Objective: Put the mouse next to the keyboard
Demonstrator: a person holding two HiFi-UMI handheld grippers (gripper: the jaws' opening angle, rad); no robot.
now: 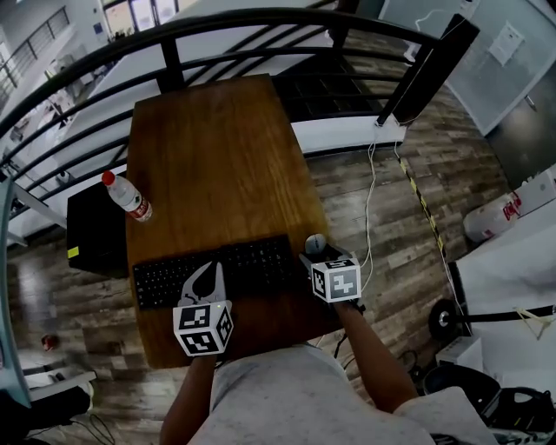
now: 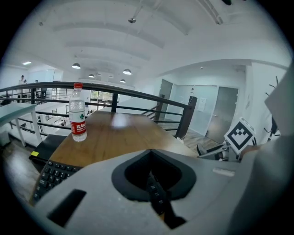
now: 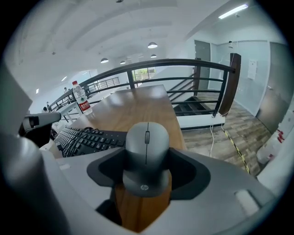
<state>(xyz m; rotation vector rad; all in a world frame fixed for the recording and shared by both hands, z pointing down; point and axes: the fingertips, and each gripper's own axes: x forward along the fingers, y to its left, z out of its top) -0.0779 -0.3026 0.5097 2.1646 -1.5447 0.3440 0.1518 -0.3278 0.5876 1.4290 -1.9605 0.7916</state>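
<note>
A grey mouse (image 3: 146, 151) sits between the jaws of my right gripper (image 3: 146, 165), which press on both its sides. In the head view the mouse (image 1: 315, 242) is just past the right end of the black keyboard (image 1: 213, 269), near the right edge of the wooden table (image 1: 217, 148). I cannot tell whether it rests on the wood. My right gripper (image 1: 314, 254) reaches it from the near side. My left gripper (image 1: 208, 271) hovers over the middle of the keyboard, jaws together and empty. In the left gripper view its jaws (image 2: 155, 186) meet in a thin seam above the keyboard (image 2: 53, 176).
A water bottle with a red cap (image 1: 128, 196) stands at the table's left edge, beyond the keyboard. A black railing (image 1: 261, 22) curves behind the table. A black box (image 1: 95, 230) stands on the floor to the left, and a white cable (image 1: 369, 200) runs along the floor on the right.
</note>
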